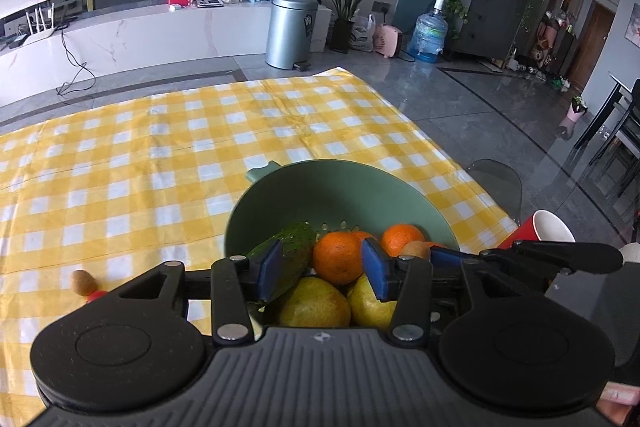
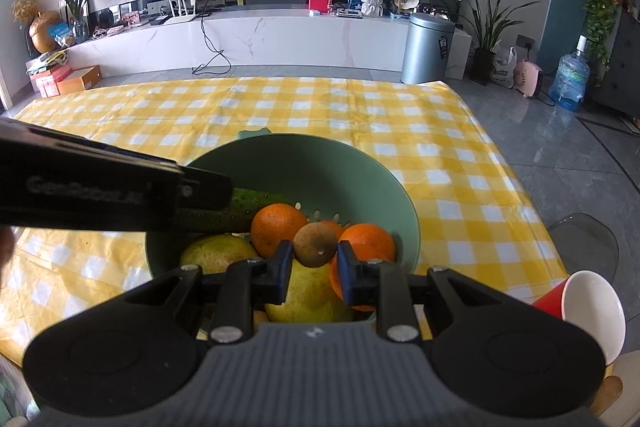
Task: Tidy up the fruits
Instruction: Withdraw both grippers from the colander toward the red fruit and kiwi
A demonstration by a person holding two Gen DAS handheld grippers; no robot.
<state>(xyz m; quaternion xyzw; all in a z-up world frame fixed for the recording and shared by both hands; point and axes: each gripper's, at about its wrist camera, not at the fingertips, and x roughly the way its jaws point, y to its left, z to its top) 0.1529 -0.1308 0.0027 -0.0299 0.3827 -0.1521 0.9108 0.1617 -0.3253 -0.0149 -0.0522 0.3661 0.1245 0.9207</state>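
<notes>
Table under yellow-checked cloth (image 1: pixel 160 147): green colander (image 1: pixel 340 183), red cup (image 2: pixel 576 303), kiwi (image 1: pixel 83 282).

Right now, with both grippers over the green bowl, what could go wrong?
1. The right gripper pinches a small round brown fruit only at its fingertips above the green colander bowl; it could slip out and roll.
2. The left gripper, open, sits beside the dark green cucumber leaning on the rim; a nudge might tip it out.
3. A red paper cup lies at the table edge by the right gripper and could be knocked off.
</notes>
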